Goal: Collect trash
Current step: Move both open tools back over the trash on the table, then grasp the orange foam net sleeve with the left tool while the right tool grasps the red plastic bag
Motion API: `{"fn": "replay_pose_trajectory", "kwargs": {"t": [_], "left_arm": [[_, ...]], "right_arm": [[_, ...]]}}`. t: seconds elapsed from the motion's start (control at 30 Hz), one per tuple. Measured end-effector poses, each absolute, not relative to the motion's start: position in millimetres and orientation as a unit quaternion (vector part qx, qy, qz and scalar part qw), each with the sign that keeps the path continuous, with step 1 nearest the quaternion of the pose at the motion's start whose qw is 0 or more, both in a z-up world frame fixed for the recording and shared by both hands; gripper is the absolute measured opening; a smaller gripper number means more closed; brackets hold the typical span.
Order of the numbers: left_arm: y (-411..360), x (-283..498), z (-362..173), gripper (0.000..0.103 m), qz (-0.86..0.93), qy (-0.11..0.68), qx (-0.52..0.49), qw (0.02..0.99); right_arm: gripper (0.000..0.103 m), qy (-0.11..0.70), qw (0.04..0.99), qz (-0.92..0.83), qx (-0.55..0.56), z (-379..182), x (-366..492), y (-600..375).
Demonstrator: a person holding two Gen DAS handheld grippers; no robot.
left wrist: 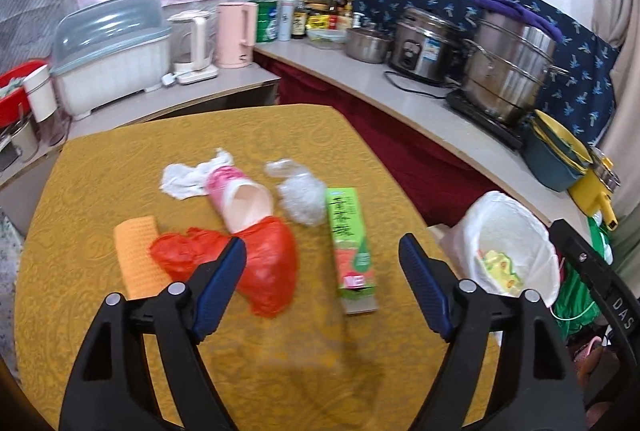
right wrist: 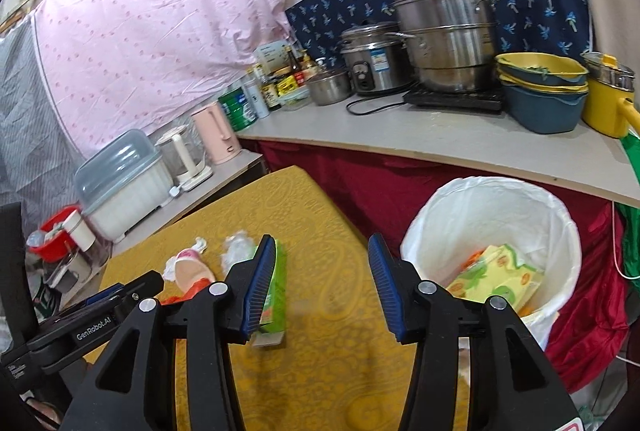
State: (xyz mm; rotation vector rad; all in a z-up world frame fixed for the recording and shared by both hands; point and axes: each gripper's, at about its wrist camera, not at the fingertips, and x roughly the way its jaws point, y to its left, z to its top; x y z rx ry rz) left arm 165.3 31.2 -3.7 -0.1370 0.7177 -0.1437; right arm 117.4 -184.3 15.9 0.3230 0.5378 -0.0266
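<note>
Trash lay mid-table point(left wrist: 320, 135): red bag point(left wrist: 264, 263), pink cup point(left wrist: 240, 199), tissue point(left wrist: 188, 177), green box point(left wrist: 350, 239). Lined bin point(right wrist: 496, 227) stood off the table's right edge. Left tongs point(left wrist: 322, 259) and right tongs point(right wrist: 322, 263) were spread, empty.

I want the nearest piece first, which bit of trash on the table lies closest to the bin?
The green carton. It lies nearest the table edge beside the white-lined bin; the red bag, pink cup and tissue lie farther left.

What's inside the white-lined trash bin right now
In the trash bin, a yellow wrapper with green and orange print lies on something orange. Anything beneath them is covered.
</note>
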Motion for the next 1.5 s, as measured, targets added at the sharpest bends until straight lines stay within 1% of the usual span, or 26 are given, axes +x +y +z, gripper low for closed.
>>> {"fn": "replay_pose_trajectory", "kwargs": {"t": [0.3,0.6,0.67,0.8,0.93,1.13,1.5], "left_arm": [[111.0,163.9,-35.5,0.079,-0.008,0.375,-0.092,0.922],[167.6,160.3,-67.7,0.079,0.031,0.399,-0.121,0.908],[179.3,159.2,-74.3,0.080,0.037,0.404,-0.128,0.905],[193.9,159.4,-84.0,0.085,0.043,0.409,-0.139,0.901],[207.9,160.8,-95.0,0.087,0.044,0.415,-0.149,0.896],[220.6,167.3,-110.9,0.088,0.040,0.430,-0.171,0.886],[218.4,192.1,-141.3,0.088,0.019,0.457,-0.198,0.867]], "right_arm": [[0.049,0.297,0.943,0.019,0.148,-4.7,132.7,-130.9],[0.058,0.333,0.932,0.052,0.131,-35.3,148.2,-70.1],[0.060,0.340,0.930,0.058,0.126,-41.3,153.1,-56.7],[0.067,0.353,0.925,0.062,0.124,-52.1,162.9,-40.7],[0.071,0.365,0.921,0.064,0.118,-63.8,173.7,-23.4],[0.073,0.382,0.915,0.061,0.113,-80.6,194.5,-5.7],[0.073,0.417,0.900,0.063,0.113,-115.1,227.5,4.3]]}}
